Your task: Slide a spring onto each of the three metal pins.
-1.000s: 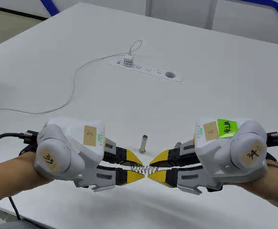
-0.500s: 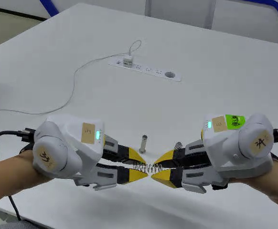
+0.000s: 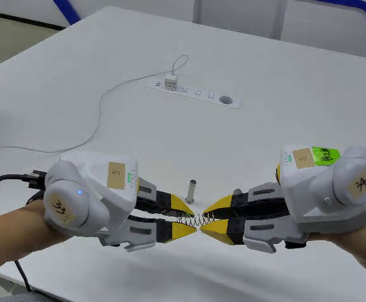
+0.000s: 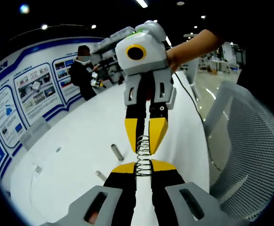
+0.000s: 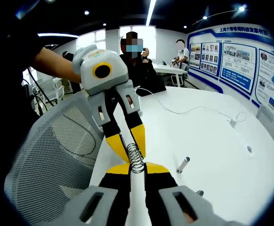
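Note:
A small steel spring (image 3: pixel 197 219) hangs level just above the white table (image 3: pixel 283 107), spanning the gap between the two grippers. My left gripper (image 3: pixel 186 218) is shut on its left end and my right gripper (image 3: pixel 209 217) on its right end. In the left gripper view the spring (image 4: pixel 142 154) runs from my own yellow tips up into the right gripper's tips (image 4: pixel 146 136). The right gripper view has the spring (image 5: pixel 134 158) at my own tips. A bare upright pin (image 3: pixel 190 190) stands just behind the spring. A second pin (image 3: pixel 236 192) with coils on it peeks out behind the right jaws.
A white power strip (image 3: pixel 202 94) with a plug (image 3: pixel 170 82) and a thin cable (image 3: pixel 98 119) lies at the table's far side. A black cable (image 3: pixel 7 181) trails off the left gripper. The table's near edge is just below the grippers. A mesh chair (image 4: pixel 250 141) stands beside the table.
The right gripper has drawn back to the right and risen a little, widening the gap between the tips. More of the spring now shows between them. The left gripper has hardly moved.

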`<state>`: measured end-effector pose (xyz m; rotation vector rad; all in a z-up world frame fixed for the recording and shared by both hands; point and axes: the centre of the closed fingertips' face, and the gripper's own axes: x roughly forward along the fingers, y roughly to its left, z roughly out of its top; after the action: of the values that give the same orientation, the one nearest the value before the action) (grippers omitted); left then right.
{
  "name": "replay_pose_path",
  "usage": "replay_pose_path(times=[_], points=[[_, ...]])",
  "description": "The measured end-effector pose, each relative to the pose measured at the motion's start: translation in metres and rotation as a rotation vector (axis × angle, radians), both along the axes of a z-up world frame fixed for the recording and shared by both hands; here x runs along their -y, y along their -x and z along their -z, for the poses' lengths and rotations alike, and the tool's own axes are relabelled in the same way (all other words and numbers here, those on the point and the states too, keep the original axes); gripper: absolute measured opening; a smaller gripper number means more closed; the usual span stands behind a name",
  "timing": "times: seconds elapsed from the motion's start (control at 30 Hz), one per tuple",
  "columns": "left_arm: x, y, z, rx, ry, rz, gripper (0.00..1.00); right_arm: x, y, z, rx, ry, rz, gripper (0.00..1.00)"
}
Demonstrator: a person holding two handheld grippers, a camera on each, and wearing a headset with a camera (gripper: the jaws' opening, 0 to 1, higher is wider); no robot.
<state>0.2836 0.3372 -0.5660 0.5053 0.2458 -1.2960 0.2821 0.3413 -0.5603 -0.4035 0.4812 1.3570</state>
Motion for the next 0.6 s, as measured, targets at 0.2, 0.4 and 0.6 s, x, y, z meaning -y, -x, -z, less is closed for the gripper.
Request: replay_pose_path(times=[0.2,0.4,0.6], points=[[-0.001,-0.002,-0.003,-0.015,0.018,-0.008,0.1,-0.003,0.002,-0.011,-0.027,-0.066,0.008,0.1],[0.001,-0.003,-0.002,-0.008,0.005,-0.015,0.1,-0.011,0.001,-0.02,-0.022,-0.099,0.009,0.1],[0.003,-0.003,-0.004,-0.008,0.01,-0.019,0.1,-0.015,0.001,-0.027,-0.014,-0.118,0.009,0.1]])
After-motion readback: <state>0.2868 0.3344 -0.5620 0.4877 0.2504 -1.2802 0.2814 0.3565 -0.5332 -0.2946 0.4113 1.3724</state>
